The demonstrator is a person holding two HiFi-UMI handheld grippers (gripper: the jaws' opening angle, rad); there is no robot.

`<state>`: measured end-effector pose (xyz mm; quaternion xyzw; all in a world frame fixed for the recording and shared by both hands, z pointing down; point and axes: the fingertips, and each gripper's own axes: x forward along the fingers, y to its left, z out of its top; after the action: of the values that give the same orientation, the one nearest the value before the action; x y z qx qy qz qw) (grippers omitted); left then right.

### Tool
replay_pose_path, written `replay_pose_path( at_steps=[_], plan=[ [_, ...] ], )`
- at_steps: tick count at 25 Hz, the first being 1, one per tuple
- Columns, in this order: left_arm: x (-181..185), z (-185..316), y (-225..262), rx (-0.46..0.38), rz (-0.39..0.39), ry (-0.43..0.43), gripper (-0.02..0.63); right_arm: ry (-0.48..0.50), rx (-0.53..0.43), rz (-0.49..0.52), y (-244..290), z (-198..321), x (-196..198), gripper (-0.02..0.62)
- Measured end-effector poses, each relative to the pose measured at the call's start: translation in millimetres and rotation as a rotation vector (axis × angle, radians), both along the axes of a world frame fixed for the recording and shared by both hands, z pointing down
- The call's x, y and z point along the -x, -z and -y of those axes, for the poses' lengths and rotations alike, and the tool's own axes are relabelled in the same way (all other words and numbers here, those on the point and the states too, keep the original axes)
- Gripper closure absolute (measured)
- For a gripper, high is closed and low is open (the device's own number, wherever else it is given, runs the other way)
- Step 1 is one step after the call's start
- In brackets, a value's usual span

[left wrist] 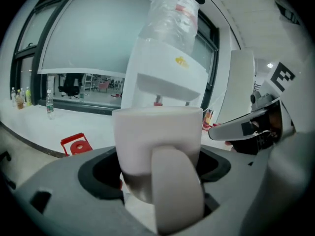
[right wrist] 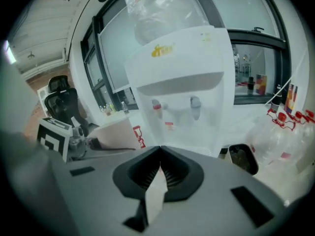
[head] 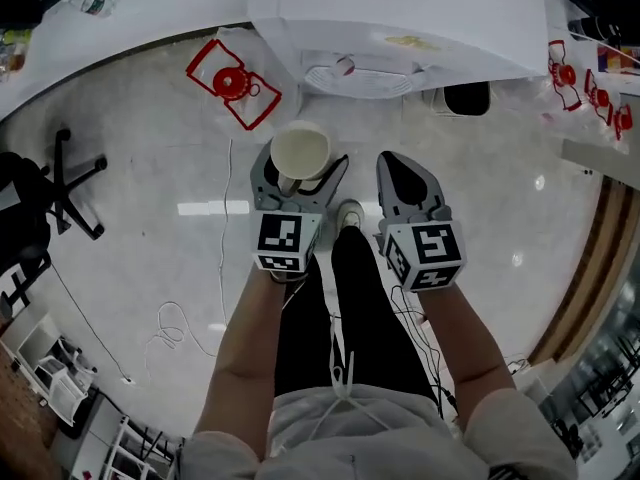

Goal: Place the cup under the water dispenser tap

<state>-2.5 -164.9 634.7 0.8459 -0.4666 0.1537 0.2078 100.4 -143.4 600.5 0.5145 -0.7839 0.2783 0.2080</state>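
- The cup (left wrist: pixel 157 132) looks like a stiff, glazed ceramic mug. It is probably fairly heavy, slick-sided and apt to chip if knocked, so a hold across the body seems sounder than one by the handle.
- It sits upright between the fingers of the left gripper (head: pixel 303 163), handle turned back toward the gripper's body. The fingers stand wide apart, clamped on its sides.
- The right gripper (right wrist: pixel 158 167) has its fingers pressed together on nothing.
- Ahead of both sets of fingertips stands the water dispenser (right wrist: pixel 179 77), with its taps (right wrist: pixel 195 102) above and beyond the cup.
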Motion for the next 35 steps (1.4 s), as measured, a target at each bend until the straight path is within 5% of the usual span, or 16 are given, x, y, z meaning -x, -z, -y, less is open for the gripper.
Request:
replay_pose_path(
  at_steps=[15, 35],
  plan=[
    [-38, 88, -93, -0.182, 0.104, 0.030, 0.150, 0.030, -0.012, 0.041, -85, 32, -25, 0.569],
    [-48, 127, -132, -0.201, 0.146, 0.072, 0.150, 0.014, 0.027, 0.002, -117, 55, -40, 0.569]
  ],
)
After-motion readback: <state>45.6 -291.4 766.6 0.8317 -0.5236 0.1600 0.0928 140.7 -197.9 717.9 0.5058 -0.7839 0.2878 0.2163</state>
